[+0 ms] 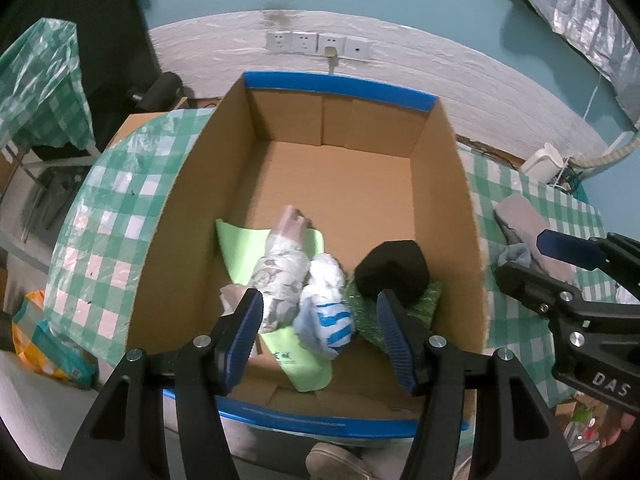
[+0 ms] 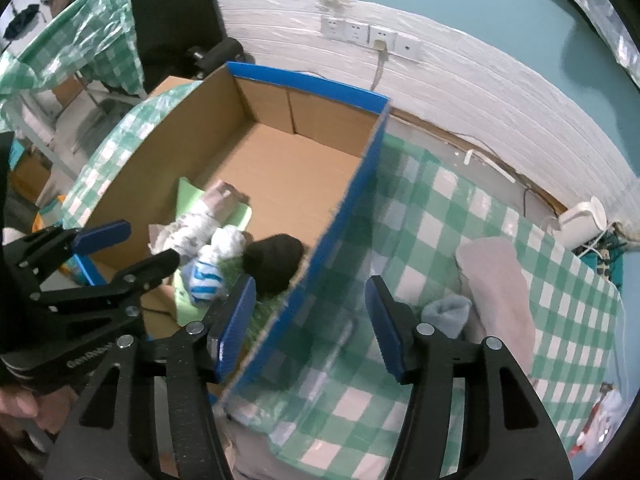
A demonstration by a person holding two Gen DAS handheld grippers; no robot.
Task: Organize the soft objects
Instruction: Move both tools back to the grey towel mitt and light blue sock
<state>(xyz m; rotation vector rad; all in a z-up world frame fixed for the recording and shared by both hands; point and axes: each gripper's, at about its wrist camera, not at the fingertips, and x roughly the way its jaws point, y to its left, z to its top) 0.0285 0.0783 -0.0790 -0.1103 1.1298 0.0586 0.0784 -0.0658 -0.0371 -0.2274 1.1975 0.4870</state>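
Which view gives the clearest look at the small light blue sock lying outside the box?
The right wrist view: the light blue sock lies in plain sight on the checkered tablecloth, beside a pinkish-grey cloth. In the left wrist view only a sliver shows, mostly hidden behind the right gripper.

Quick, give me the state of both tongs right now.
Left tongs: open, holding nothing, above the soft items in the cardboard box.
Right tongs: open, empty, over the box's blue right wall.
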